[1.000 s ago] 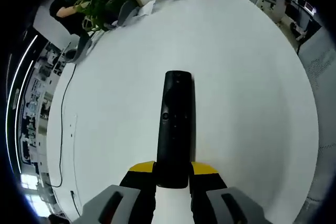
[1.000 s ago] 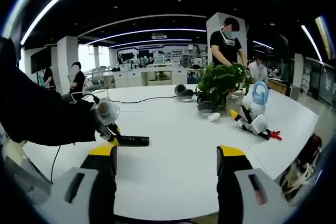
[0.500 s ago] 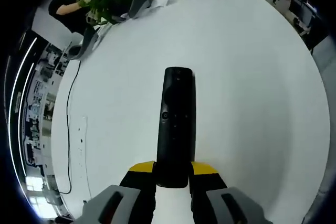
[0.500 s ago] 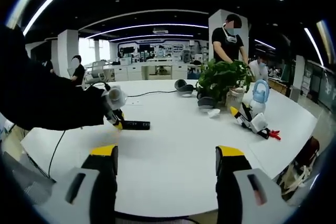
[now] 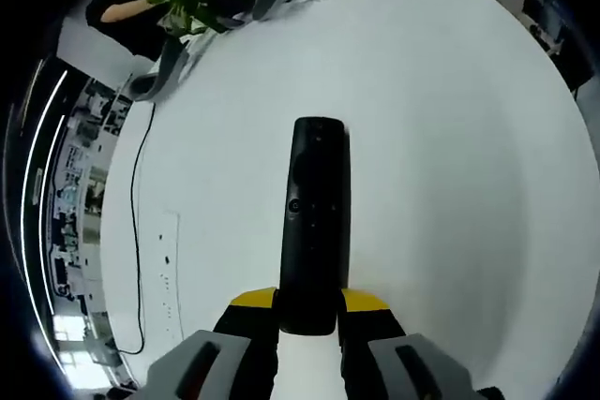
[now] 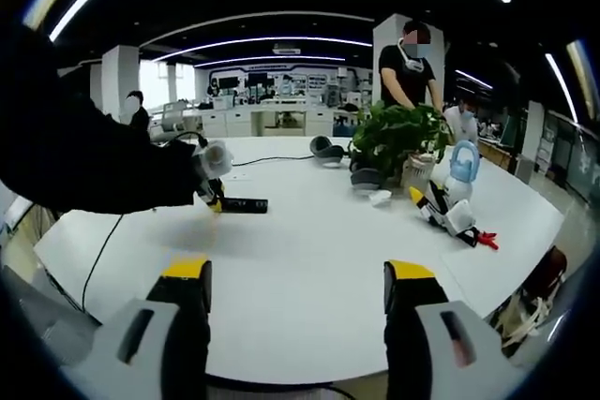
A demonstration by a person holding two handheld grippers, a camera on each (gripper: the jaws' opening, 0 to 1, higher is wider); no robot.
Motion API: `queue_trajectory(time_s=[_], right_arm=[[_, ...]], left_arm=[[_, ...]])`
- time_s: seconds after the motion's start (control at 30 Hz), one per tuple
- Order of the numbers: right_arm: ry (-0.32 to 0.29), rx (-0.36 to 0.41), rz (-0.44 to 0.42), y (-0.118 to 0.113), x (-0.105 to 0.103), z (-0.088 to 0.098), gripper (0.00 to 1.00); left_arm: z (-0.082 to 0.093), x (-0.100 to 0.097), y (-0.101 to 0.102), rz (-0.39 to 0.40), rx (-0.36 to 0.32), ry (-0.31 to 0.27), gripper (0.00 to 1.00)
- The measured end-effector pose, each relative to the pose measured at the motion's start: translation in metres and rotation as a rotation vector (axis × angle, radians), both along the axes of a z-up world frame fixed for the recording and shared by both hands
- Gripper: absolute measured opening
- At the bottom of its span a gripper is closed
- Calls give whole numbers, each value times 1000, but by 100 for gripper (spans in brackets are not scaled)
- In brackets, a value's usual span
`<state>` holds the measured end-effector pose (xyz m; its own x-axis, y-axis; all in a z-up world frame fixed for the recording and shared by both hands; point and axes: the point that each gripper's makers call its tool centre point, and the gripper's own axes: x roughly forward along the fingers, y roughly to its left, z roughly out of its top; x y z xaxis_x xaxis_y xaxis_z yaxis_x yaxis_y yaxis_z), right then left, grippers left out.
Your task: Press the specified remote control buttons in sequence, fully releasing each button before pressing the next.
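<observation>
My left tongs [image 5: 309, 314] clamp the remote [image 5: 314, 222] above the tabletop [image 5: 450, 138]; my right tongs [image 6: 294, 289] gape, empty. No button pressed yet: next, bring right across, tip down.

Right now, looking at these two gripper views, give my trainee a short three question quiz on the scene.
1. True or false: the left gripper is shut on the remote control.
2. The right gripper is: A) holding a cable, B) open with nothing between its jaws, C) pressing a button.
3. Fill in: the potted plant stands on the white ____.

Key: 1 true. 2 B. 3 table.
</observation>
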<state>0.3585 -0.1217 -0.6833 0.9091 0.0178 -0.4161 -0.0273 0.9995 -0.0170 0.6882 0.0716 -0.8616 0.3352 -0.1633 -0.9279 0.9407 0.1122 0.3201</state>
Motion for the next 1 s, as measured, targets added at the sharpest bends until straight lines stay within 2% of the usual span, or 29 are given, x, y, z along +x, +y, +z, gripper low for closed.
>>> queue_trajectory(time_s=[0.1,0.23,0.4,0.5,0.57,0.67,0.77,0.8,0.83,0.87,0.9,0.93,0.97,1.0], right_arm=[[8,-6,2,0,0,-2,77],[9,-9,-3,-1,-1,-2,77],[8,-10,-1,-1,-1,-2,78],[1,-2,2,0,-1,-1,78],[2,-3,3,0,-2,-1,78],[-5,-2,1,0,-2,0,79],[-15,5,-4,-1,-2,3,79],[-17,5,-4,-1,-2,3,79],[-20,3,-5,-1,-2,4,79],[-24,1,-7,-1,-2,5,79],[-26,2,-9,-2,-2,5,79],[-27,4,-11,-2,-1,5,79],[-30,8,-13,-3,-1,6,79],[-33,9,-13,-3,-1,7,79]], left_arm=[[0,2,-1,14,9,19,23],[-1,1,-1,-2,35,55,24],[-3,0,-1,-20,60,73,24],[-2,-2,1,23,59,69,25],[-2,-1,1,6,56,54,27],[8,12,2,16,44,-63,41],[9,16,6,86,-9,-86,47],[10,15,9,143,-38,-89,48],[12,14,11,166,-53,-92,51],[14,18,14,191,-77,-125,54],[14,20,17,213,-92,-131,58],[14,17,20,265,-124,-112,63],[14,15,22,283,-135,-105,67],[14,12,24,333,-178,-82,73]])
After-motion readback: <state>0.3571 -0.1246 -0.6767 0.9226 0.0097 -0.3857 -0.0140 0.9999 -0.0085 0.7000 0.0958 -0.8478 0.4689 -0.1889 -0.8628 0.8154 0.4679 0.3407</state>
